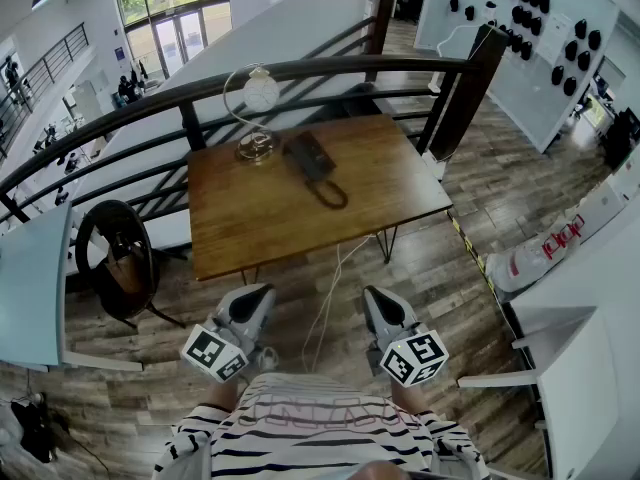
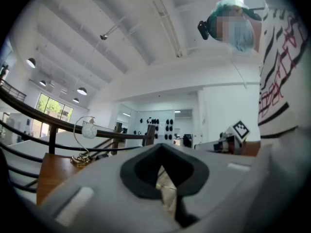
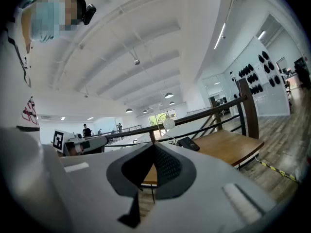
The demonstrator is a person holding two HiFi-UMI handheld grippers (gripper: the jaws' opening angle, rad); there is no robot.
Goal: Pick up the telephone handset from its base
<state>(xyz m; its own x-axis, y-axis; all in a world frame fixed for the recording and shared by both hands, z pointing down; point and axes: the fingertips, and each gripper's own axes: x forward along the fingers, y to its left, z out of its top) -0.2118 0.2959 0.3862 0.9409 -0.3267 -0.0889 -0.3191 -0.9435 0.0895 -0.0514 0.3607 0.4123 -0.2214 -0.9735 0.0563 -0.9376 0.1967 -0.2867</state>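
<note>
A black telephone (image 1: 308,156) lies on the far middle of the wooden table (image 1: 300,223), its handset resting on the base and a cord loop trailing toward me. In the right gripper view the telephone (image 3: 188,143) shows small on the table (image 3: 228,147), well ahead. My left gripper (image 1: 255,294) and right gripper (image 1: 378,296) hover close to my body, short of the table's near edge and far from the phone. Both are shut, with nothing between the jaws. The left gripper (image 2: 163,152) and the right gripper (image 3: 154,152) each point level.
A round globe ornament on a curved wire stand (image 1: 258,108) stands just left of the phone. A dark railing (image 1: 300,68) runs behind the table. A black chair (image 1: 120,258) and a white desk (image 1: 30,288) are at left, another white desk (image 1: 580,368) at right.
</note>
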